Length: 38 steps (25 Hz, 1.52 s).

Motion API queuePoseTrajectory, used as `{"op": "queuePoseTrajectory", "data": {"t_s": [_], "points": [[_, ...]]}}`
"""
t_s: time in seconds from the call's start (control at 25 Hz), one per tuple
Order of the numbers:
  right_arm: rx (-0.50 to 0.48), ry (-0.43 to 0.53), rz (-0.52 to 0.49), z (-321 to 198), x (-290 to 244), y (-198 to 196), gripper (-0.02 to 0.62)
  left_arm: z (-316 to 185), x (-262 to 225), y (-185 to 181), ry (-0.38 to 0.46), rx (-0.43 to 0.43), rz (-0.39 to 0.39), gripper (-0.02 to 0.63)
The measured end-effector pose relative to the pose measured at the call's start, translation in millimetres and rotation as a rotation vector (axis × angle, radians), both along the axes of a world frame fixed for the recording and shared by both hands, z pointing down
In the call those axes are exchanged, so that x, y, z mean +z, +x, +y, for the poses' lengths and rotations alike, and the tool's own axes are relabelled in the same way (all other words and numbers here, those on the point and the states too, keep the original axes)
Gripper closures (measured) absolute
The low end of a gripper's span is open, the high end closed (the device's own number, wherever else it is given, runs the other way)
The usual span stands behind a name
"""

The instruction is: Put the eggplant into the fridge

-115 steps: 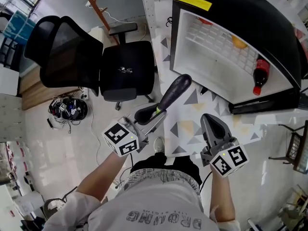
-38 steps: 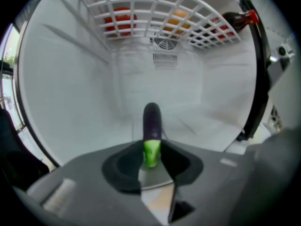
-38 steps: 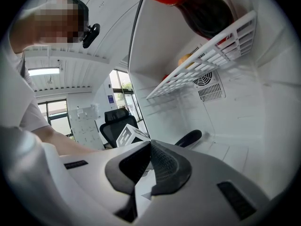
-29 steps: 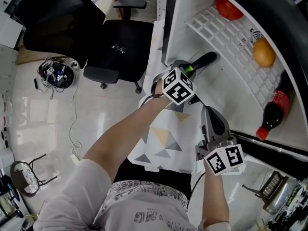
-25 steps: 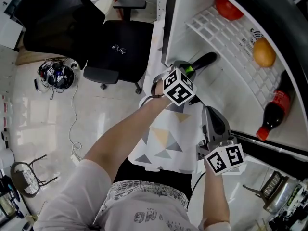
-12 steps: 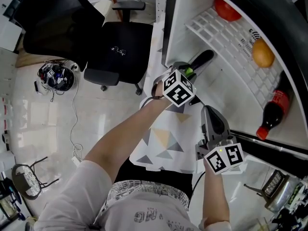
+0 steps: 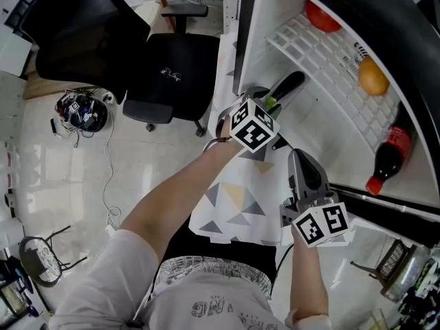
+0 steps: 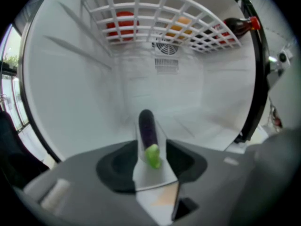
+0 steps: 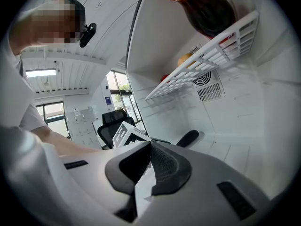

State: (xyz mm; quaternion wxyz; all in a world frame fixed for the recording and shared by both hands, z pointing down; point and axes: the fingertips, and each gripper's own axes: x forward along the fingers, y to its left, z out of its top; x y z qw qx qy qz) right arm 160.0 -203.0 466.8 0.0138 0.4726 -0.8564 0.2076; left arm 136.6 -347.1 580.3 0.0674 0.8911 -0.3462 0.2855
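Release step, placement all but done: the eggplant (image 7: 287, 86) lies on the floor of the open fridge (image 7: 271, 26), below the wire shelf (image 7: 323, 53), with its green stem end toward the left gripper (image 7: 265, 106). That gripper's jaws have just been opening and now stand apart around the stem, apparently no longer pinching it, though pad contact is hard to judge. The right gripper (image 7: 301, 159) waits at the fridge's mouth, jaws closed on nothing; the next move calls for drawing the left gripper straight back without nudging the eggplant.
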Motion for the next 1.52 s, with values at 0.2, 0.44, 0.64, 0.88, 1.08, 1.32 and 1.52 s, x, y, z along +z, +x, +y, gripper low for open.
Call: {"op": "queuePoseTrajectory", "data": {"t_s": [0.2,0.44,0.64,0.88,1.08,1.32,1.52], "points": [[0.017,0.002,-0.004,3.0,-7.3,-3.5,0.592,8.6,-16.9,-6.0,0.003,0.0,0.027,0.414],[0.034,0.013,-0.007,6.4,-21.9,-10.2,0.592,22.7,-41.8,-13.6,0.01,0.002,0.061,0.439],[0.046,0.026,-0.007,12.2,-36.9,-17.0,0.592,40.9,-65.1,-22.2,0.033,0.018,0.091,0.488],[0.077,0.037,-0.004,21.4,-54.6,-19.0,0.592,61.3,-85.6,-35.4,0.054,0.026,0.107,0.535],[0.103,0.05,-0.003,30.7,-65.1,-20.0,0.592,77.7,-107.5,-47.0,0.07,0.016,0.146,0.561],[0.13,0.064,-0.006,41.4,-78.5,-24.2,0.592,97.4,-142.4,-60.7,0.098,0.011,0.199,0.581],[0.138,0.072,-0.006,50.0,-87.8,-26.9,0.592,116.4,-171.7,-69.7,0.121,0.04,0.224,0.591]]}}
